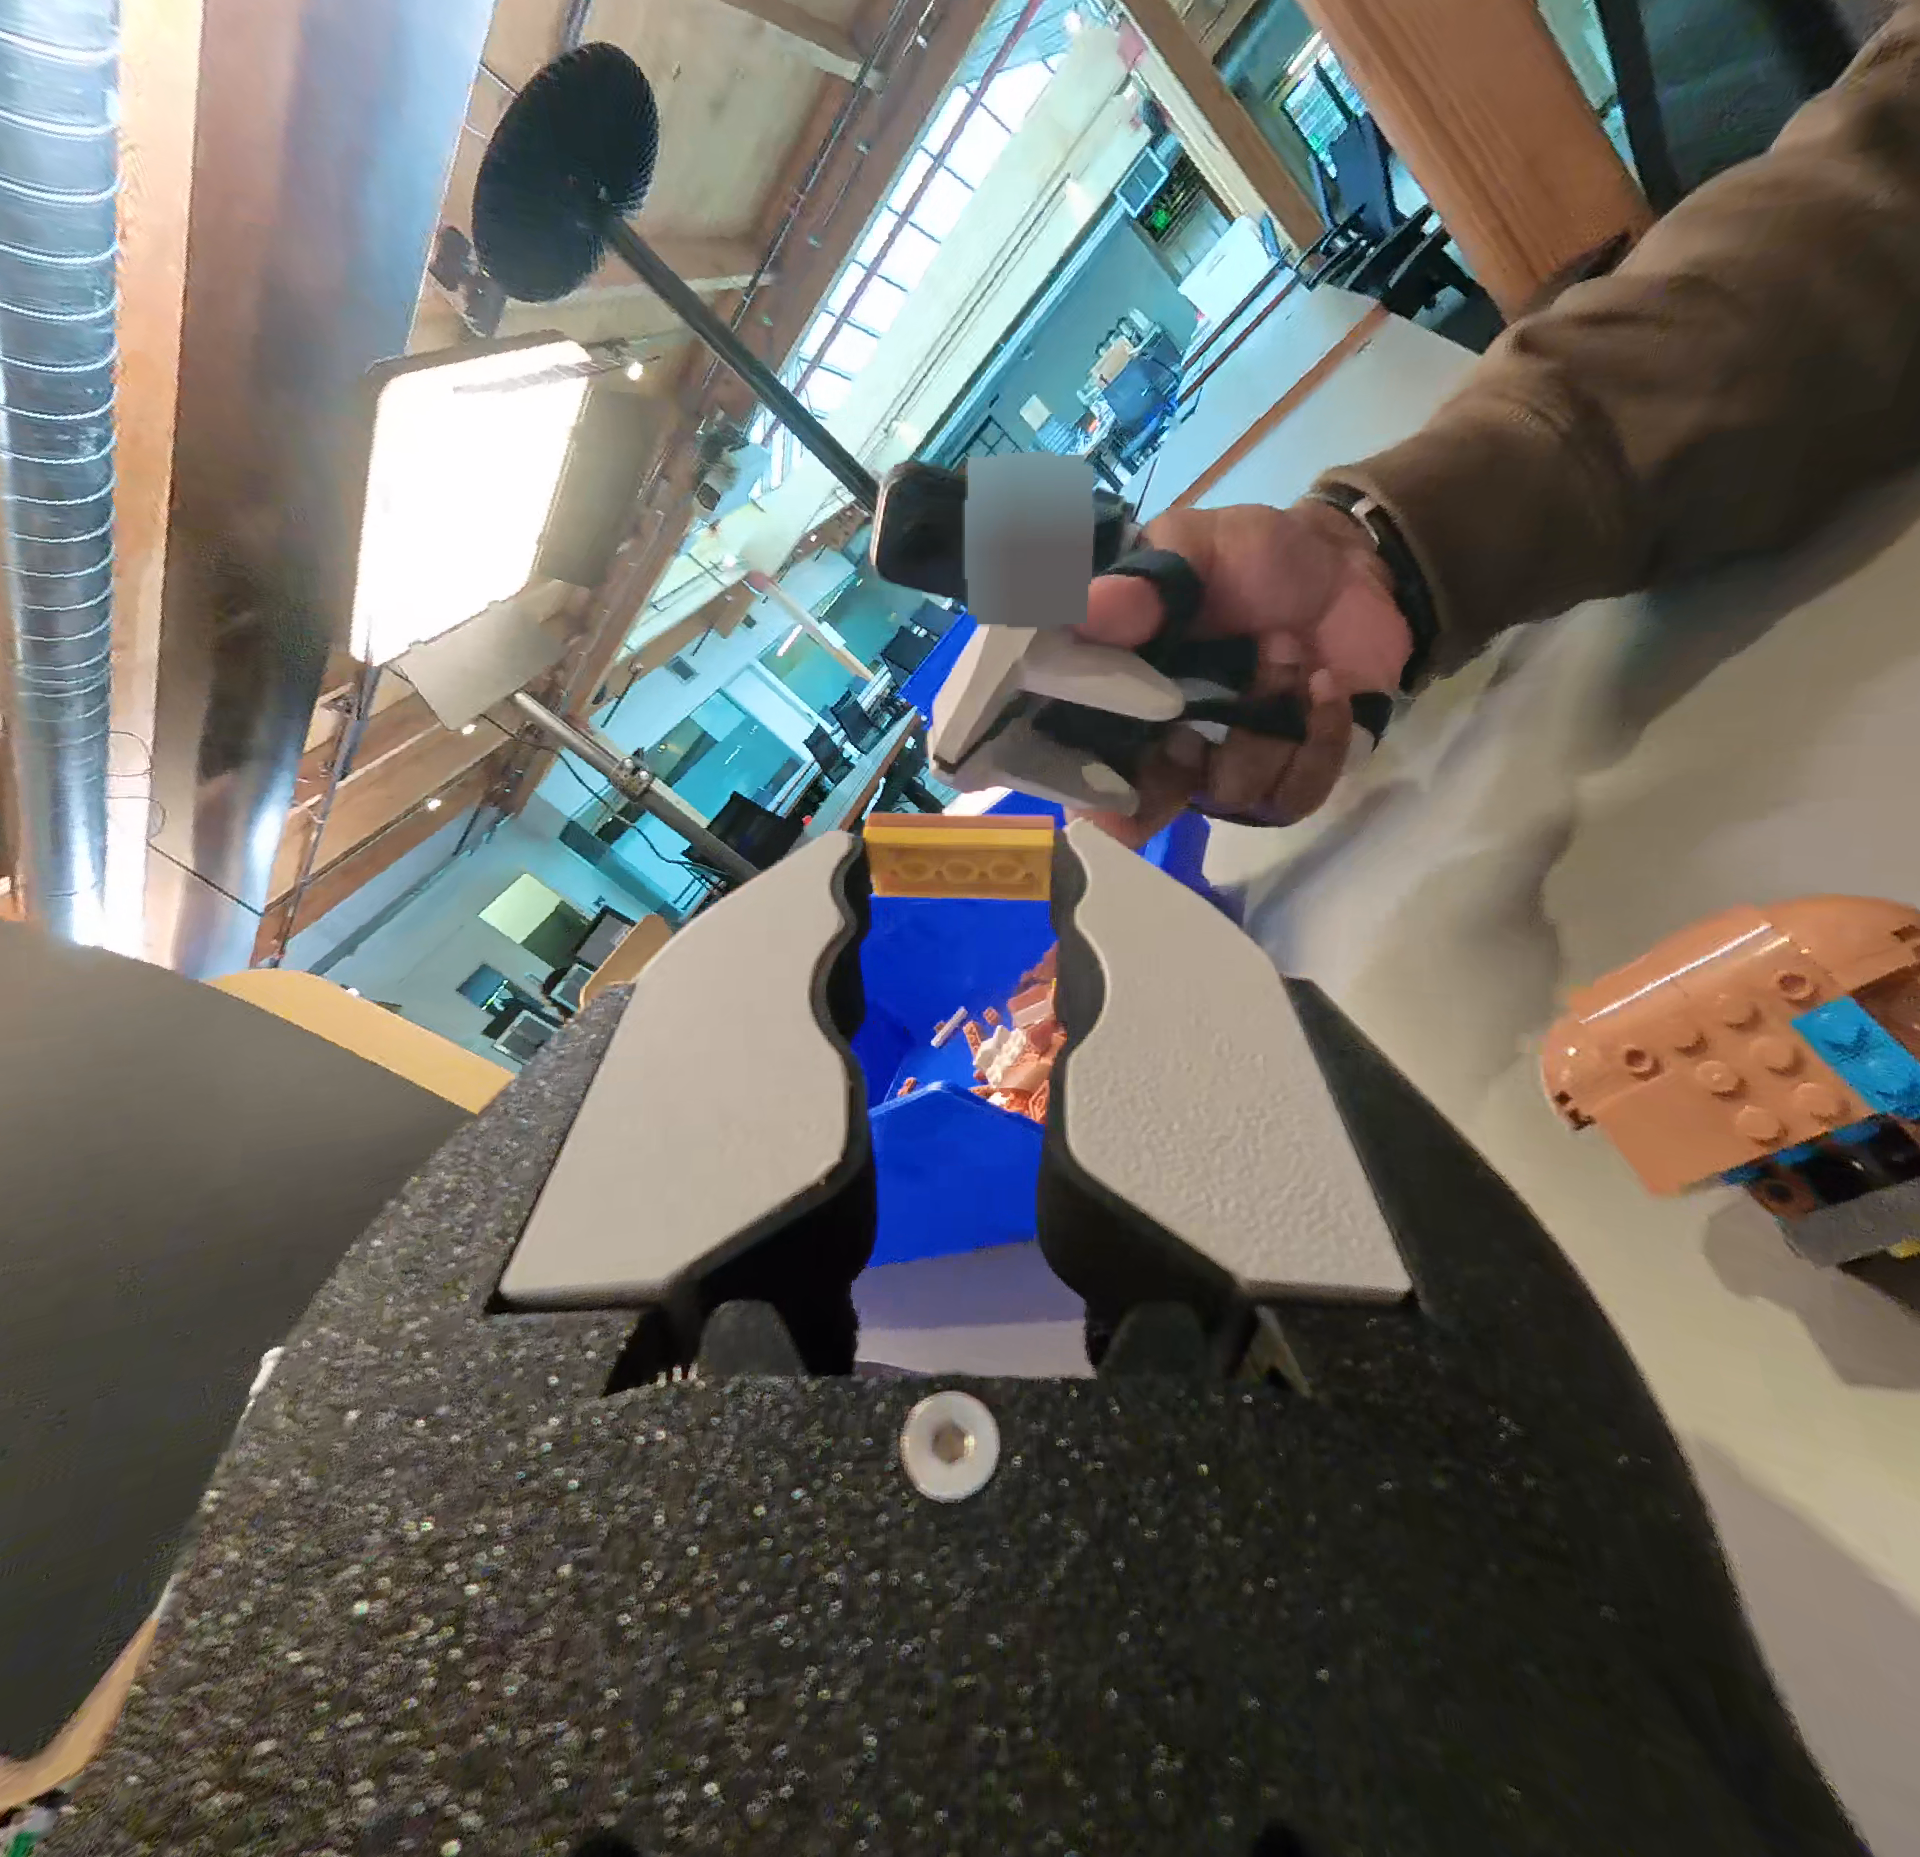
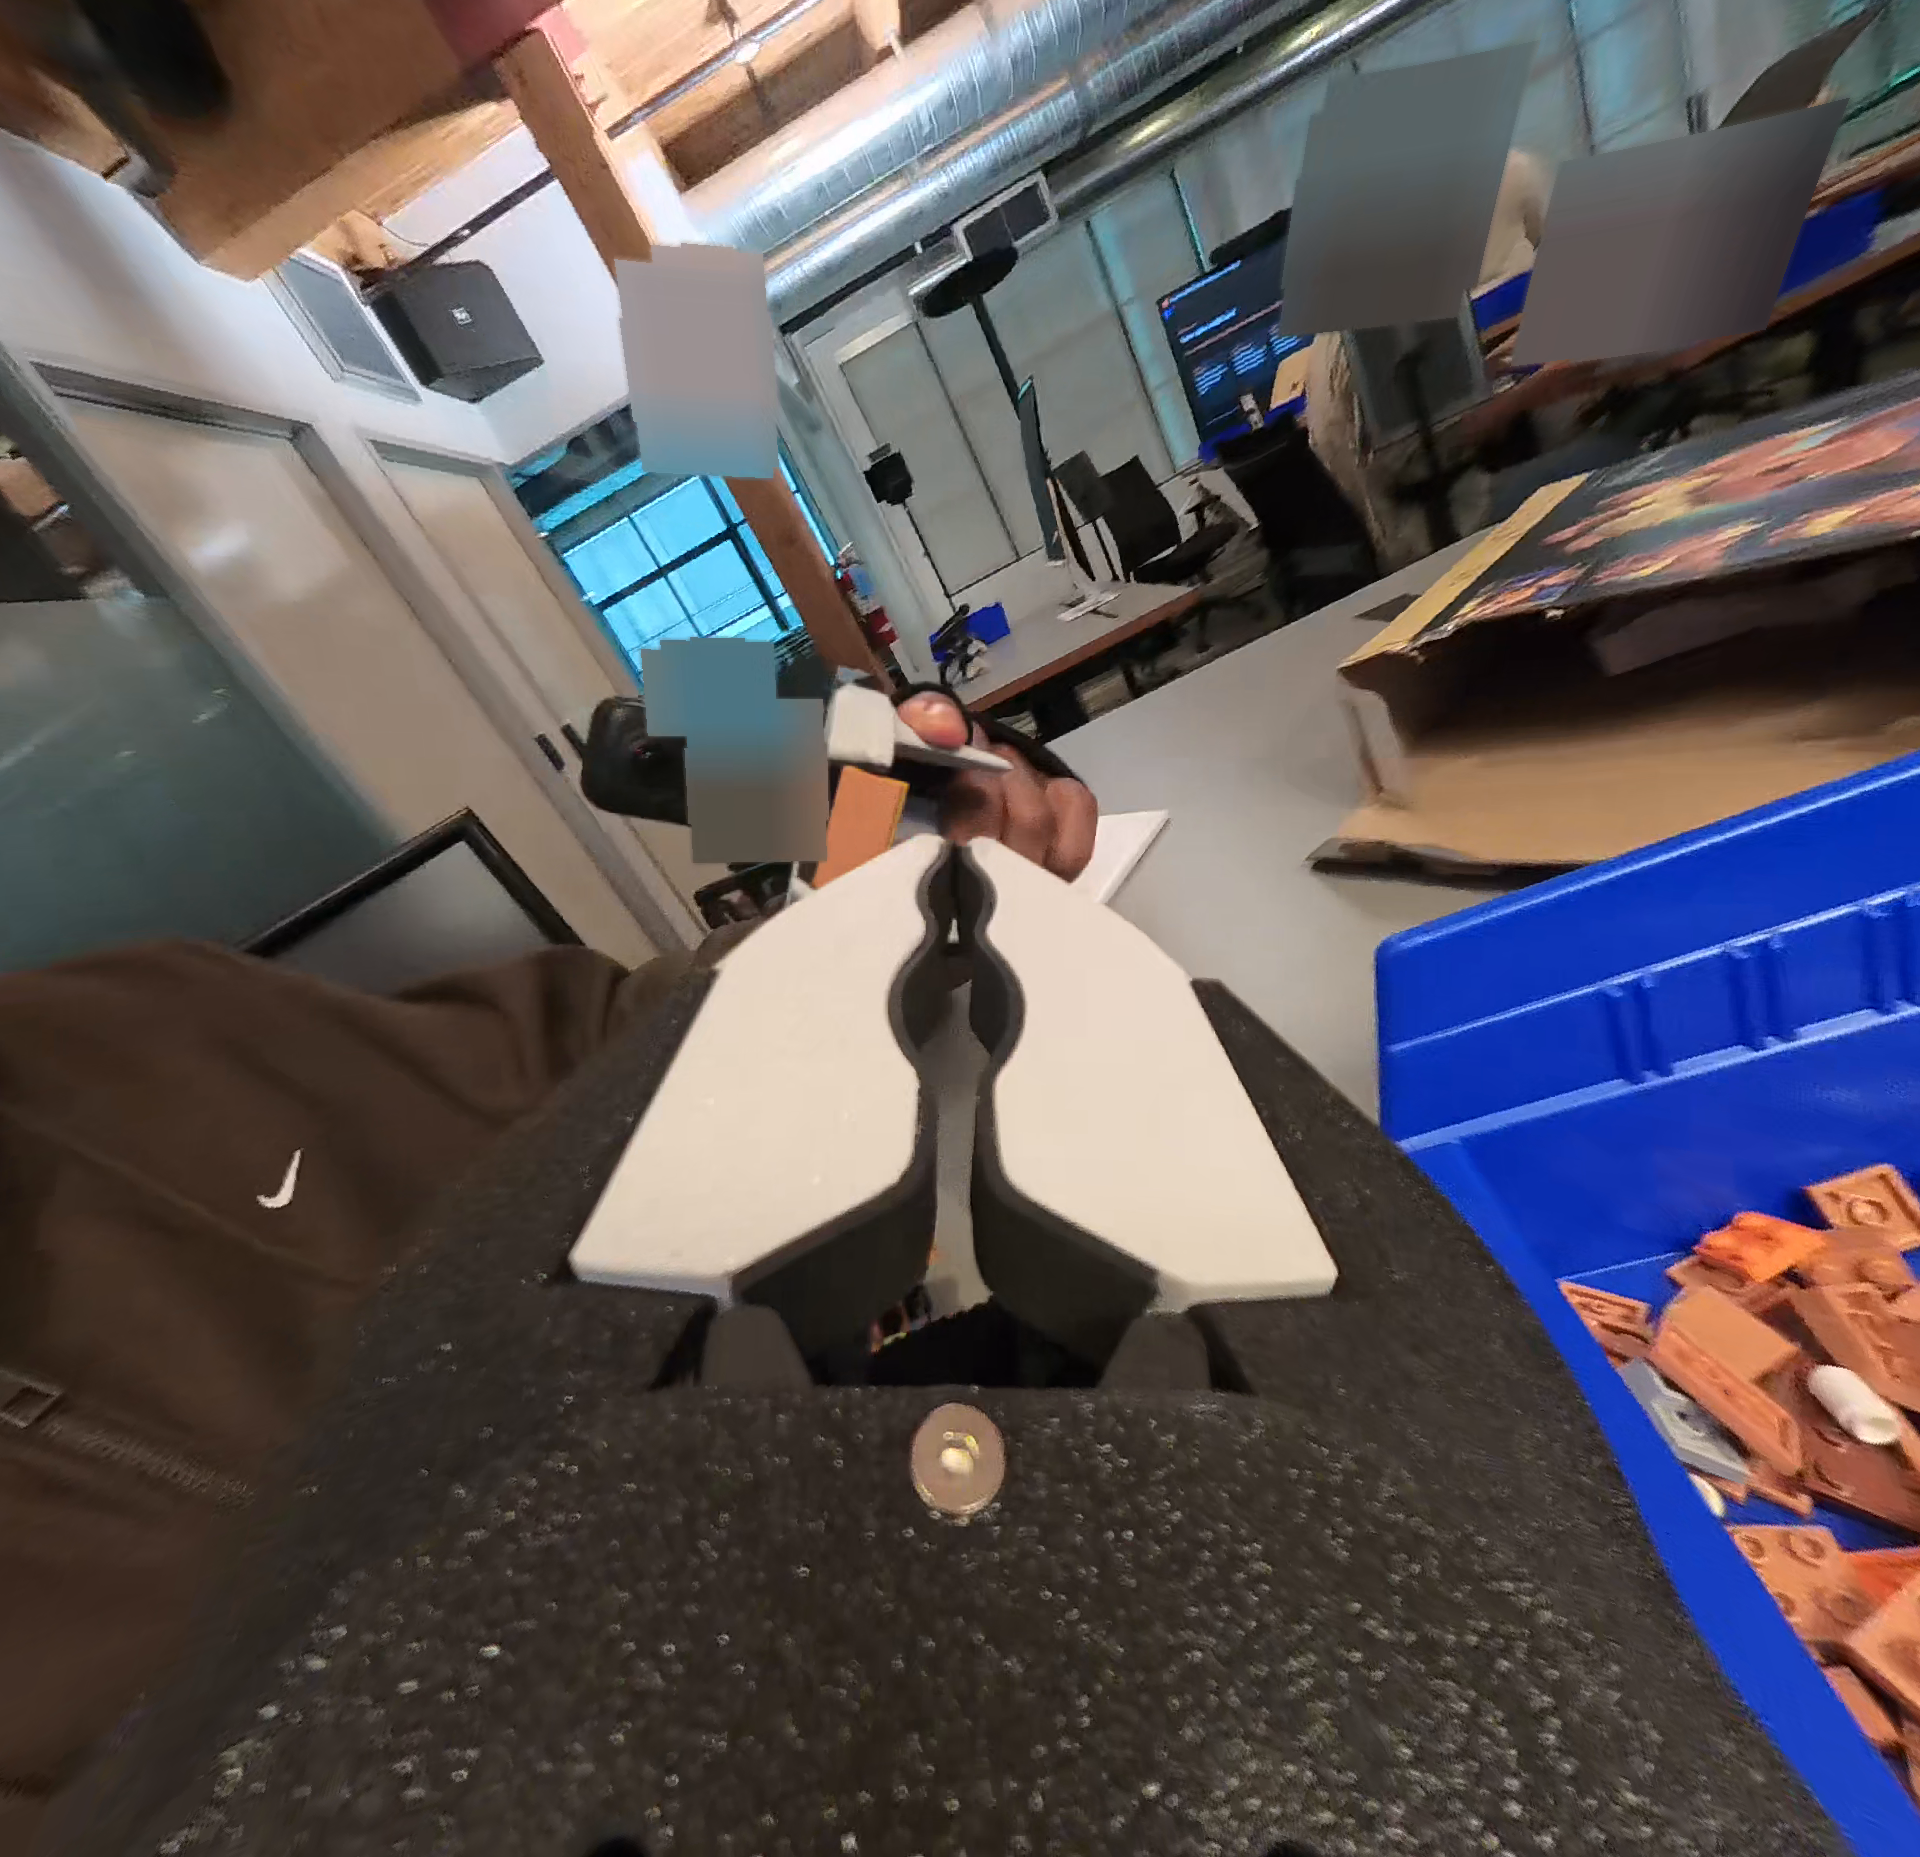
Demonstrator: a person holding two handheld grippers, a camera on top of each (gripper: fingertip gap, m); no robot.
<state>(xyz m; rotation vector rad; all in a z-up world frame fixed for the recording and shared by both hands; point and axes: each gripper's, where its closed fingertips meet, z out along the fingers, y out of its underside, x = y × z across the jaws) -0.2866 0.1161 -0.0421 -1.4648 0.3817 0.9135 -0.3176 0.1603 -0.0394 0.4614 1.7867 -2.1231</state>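
My left gripper [image 1: 961, 843] is shut on a flat yellow-tan brick plate [image 1: 961, 865]. Both pads press its short ends, and its underside faces the camera. It is held up in the air over a blue bin [image 1: 935, 940]. My right gripper [image 2: 951, 857] is shut, with its fingertips touching. In the left wrist view it [image 1: 943, 761] hovers just above the plate, apart from it, held by a hand [image 1: 1278, 644]. In the right wrist view the plate [image 2: 862, 820] shows as an orange slab just beyond my right fingertips, under a white finger [image 2: 862, 727] of the left gripper.
The blue bin [image 2: 1662, 1038] holds several loose brown and orange bricks [image 2: 1787, 1392]. A partly built salmon and blue brick model [image 1: 1745, 1059] lies on the white table [image 1: 1662, 768] at the right. An opened cardboard box [image 2: 1621, 685] lies on the grey table behind the bin. Left tips to right tips: about 6 cm.
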